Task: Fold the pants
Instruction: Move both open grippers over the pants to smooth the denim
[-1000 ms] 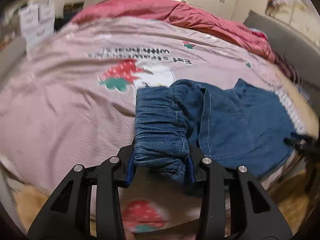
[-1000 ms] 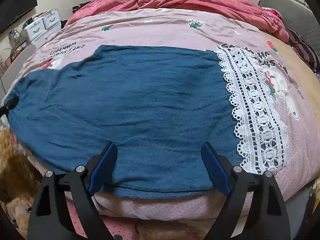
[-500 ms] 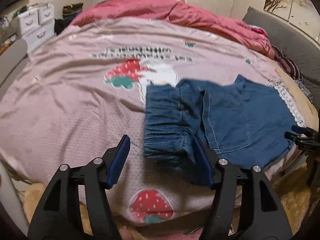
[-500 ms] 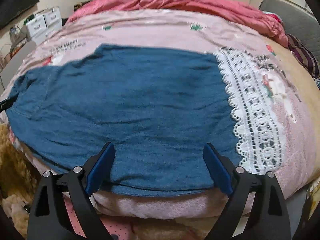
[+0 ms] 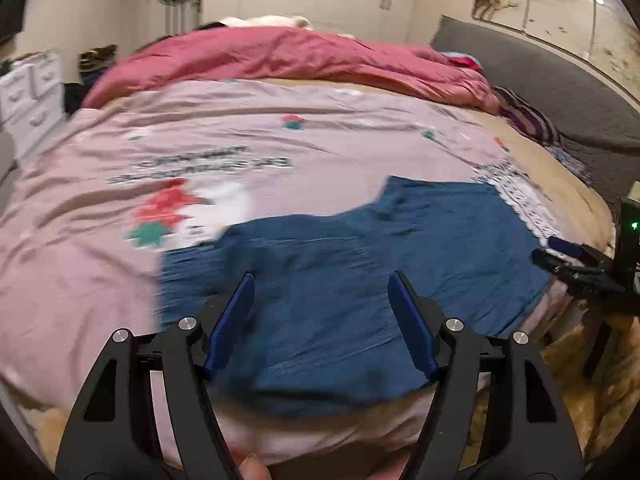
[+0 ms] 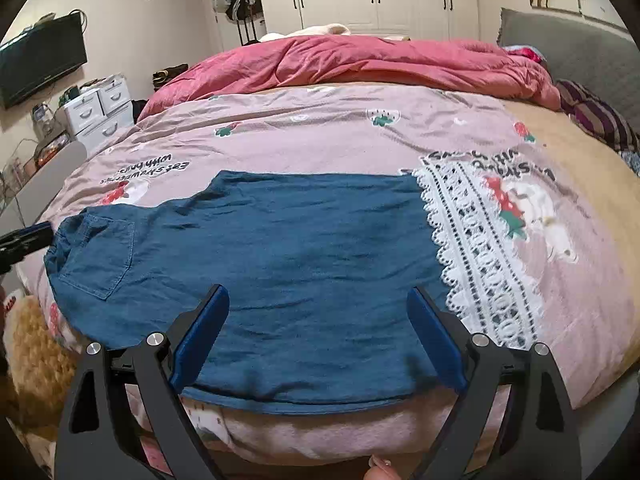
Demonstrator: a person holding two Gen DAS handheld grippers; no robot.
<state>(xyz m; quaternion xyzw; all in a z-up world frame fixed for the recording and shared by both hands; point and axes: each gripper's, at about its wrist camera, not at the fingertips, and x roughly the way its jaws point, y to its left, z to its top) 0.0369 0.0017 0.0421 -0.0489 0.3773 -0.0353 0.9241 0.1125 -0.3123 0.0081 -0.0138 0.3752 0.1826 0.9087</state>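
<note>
Blue denim pants (image 5: 360,272) (image 6: 280,252) lie flat near the front edge of the pink bedspread (image 5: 100,272) (image 6: 320,136), with a back pocket (image 6: 100,256) at their left end in the right wrist view. My left gripper (image 5: 320,284) hovers above the cloth, its jaws opening, with nothing pinched between the blue pads. My right gripper (image 6: 318,296) stands open over the near part of the pants, also holding nothing. In the left wrist view the right gripper (image 5: 568,258) shows at the pants' right end; the left gripper's tip (image 6: 24,238) shows at their left end.
A white lace strip (image 6: 476,260) (image 5: 520,200) borders the pants on the right. A red quilt (image 5: 288,60) (image 6: 360,60) is bunched across the far side of the bed. White drawers (image 6: 100,108) stand at the left; a grey headboard (image 5: 560,88) rises at the right.
My left gripper let go of the bunched waistband and pulled back and up; the pants now lie spread flat. My right gripper rose a little, still open.
</note>
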